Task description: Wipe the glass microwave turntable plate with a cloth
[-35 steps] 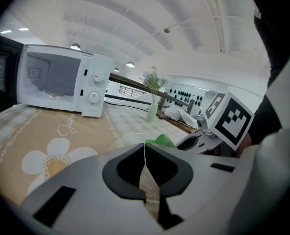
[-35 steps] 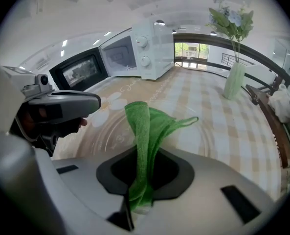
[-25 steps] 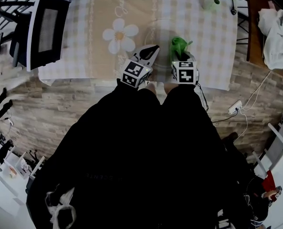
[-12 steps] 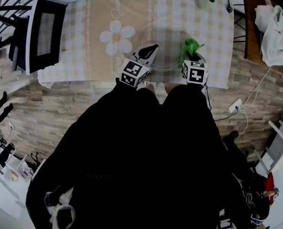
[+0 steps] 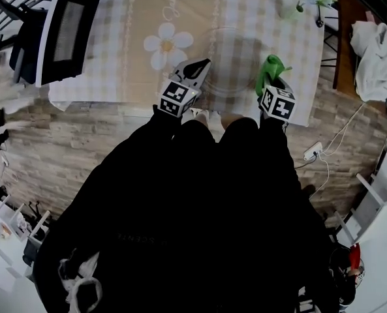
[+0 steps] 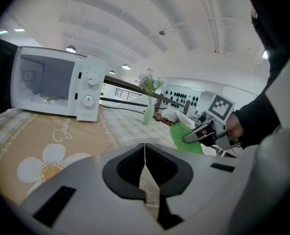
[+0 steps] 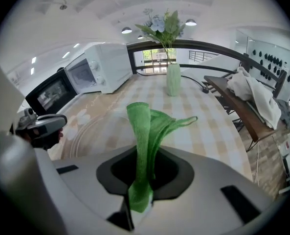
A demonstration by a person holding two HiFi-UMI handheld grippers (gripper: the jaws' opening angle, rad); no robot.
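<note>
We keep left claw (image 6: 145,150) closed, tips at the glass turntable plate (image 5: 231,59) rim; right claw (image 7: 141,192) pinches green cloth (image 7: 145,129) beside it, above table (image 5: 131,18)

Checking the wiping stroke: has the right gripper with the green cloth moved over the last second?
Yes. The right gripper has carried the green cloth rightward, from over the glass plate to its right rim.

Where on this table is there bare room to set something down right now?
The daisy-print stretch of tablecloth between the open microwave door and the glass turntable plate is bare. So is the checked patch between the plate and the flower vase. The near edge is crowded: the left claw, the right claw and its green cloth.
</note>
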